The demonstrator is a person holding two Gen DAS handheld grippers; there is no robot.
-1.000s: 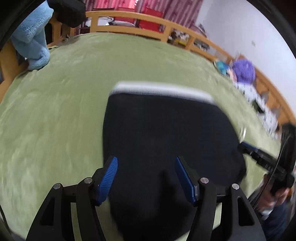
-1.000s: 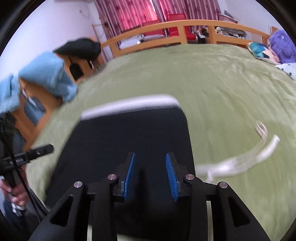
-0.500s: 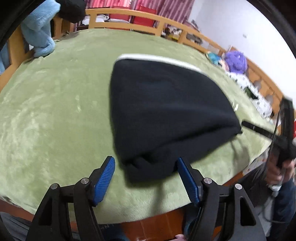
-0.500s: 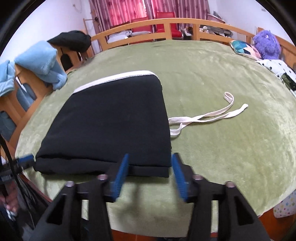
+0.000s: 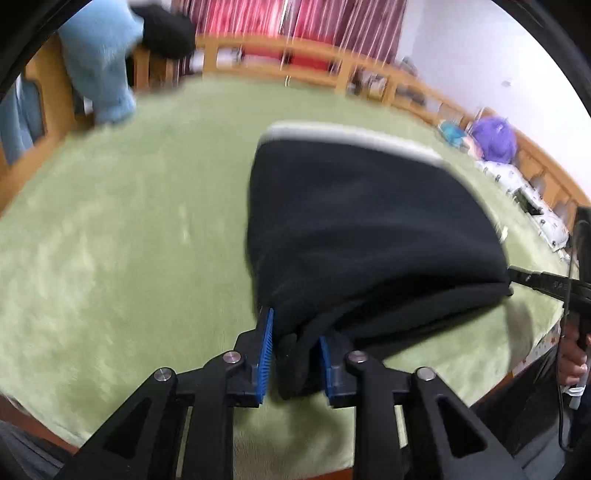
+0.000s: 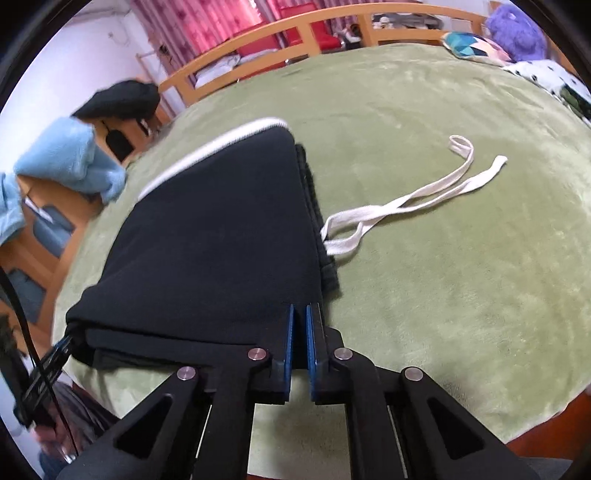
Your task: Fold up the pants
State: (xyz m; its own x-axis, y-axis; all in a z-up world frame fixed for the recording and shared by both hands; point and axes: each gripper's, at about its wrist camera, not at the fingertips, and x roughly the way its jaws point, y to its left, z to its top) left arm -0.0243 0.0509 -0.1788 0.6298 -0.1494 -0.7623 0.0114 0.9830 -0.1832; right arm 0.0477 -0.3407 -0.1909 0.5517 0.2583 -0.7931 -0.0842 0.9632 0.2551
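Black pants [image 5: 362, 229], folded into a thick stack with a white waistband at the far edge, lie on a green bed cover [image 5: 110, 240]. My left gripper [image 5: 295, 343] is shut on the near left corner of the pants, fabric bunched between the blue pads. My right gripper [image 6: 300, 332] is shut on the near right corner of the pants [image 6: 221, 236]. The near edge looks slightly raised off the cover. A white drawstring [image 6: 406, 199] trails from the pants to the right on the cover.
A wooden rail [image 6: 295, 26] runs around the bed. Light blue [image 5: 99, 62] and black [image 5: 166, 33] clothes hang over the rail at the left. A purple plush toy [image 6: 517, 33] and cushions sit at the far right. The bed's front edge is just below both grippers.
Both grippers were open just off the near edge of the pants half a second ago. Now each has closed on a near corner of the stack.
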